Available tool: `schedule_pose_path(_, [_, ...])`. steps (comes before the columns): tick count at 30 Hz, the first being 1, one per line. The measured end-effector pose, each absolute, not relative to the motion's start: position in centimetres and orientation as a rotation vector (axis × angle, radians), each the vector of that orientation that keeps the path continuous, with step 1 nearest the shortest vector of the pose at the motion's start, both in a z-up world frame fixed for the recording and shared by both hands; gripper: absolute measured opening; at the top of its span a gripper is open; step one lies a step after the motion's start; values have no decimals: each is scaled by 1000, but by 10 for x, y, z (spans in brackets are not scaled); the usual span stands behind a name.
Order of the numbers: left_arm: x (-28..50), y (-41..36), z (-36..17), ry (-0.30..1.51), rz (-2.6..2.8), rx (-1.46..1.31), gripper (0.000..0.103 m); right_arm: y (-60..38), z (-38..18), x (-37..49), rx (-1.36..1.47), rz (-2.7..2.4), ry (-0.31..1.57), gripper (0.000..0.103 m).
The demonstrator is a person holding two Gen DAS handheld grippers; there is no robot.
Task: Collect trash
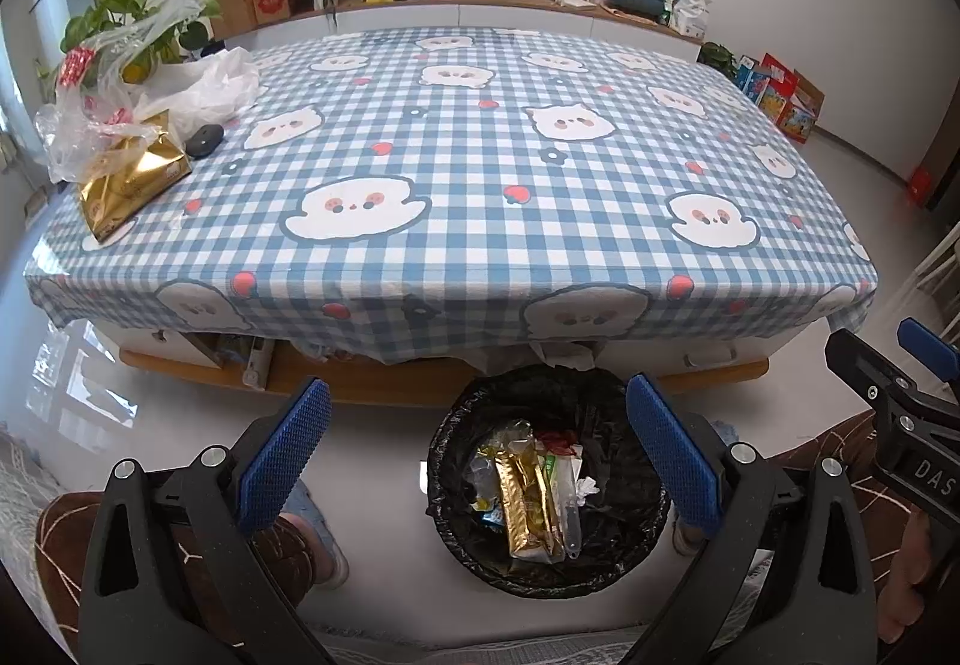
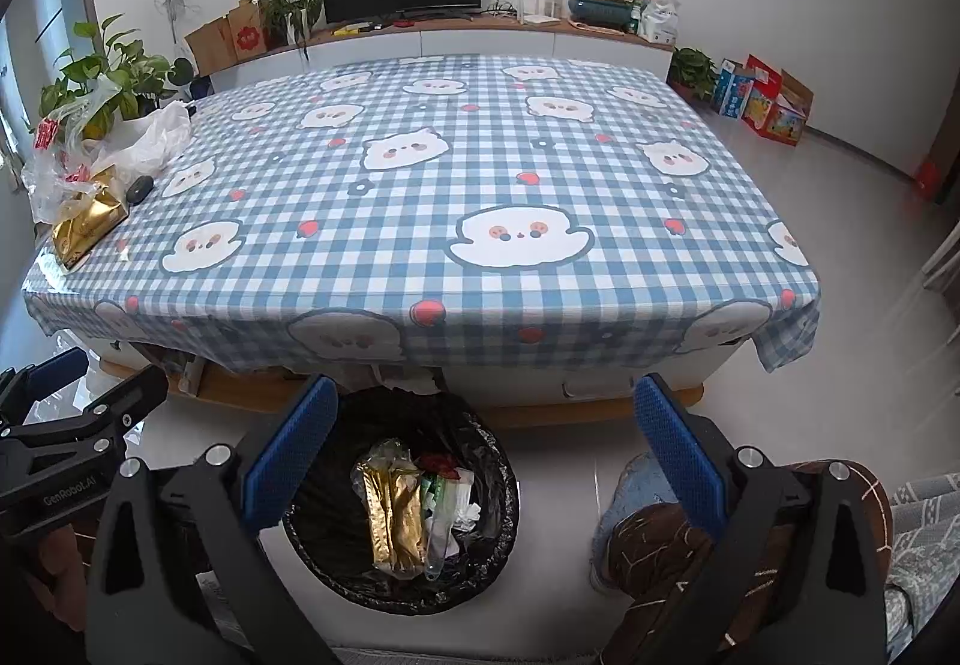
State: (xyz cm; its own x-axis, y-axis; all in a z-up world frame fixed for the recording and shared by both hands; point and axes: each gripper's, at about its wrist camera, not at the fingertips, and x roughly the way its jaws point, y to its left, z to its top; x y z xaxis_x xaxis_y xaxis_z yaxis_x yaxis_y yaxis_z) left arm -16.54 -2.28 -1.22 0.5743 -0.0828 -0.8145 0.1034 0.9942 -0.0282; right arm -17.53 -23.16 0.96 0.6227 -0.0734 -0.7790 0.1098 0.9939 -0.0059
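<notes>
the job looked mostly done, judging by the bare checked surface (image 1: 456, 149) ahead of both tools. far off to the left tool's (image 1: 474, 449) upper left, a gold foil packet (image 1: 129, 182) and crumpled clear plastic bags (image 1: 138, 83) sat by a small dark object; whether those counted as trash i could not tell. the left tool was spread wide and empty. just below and between its fingers stood the black-lined trash bin (image 1: 456, 437) on the floor, holding a gold wrapper (image 1: 528, 503), green and red wrappers, tissue and a clear plastic piece. the right tool (image 2: 486, 455) was spread and empty too, the bin under its left finger.
</notes>
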Motion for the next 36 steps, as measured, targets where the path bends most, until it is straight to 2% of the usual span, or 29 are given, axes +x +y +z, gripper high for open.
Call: schedule_pose_path(36, [-167,-25,-12,953,-118,31,97,-229,7,-174,43,-103,899,95])
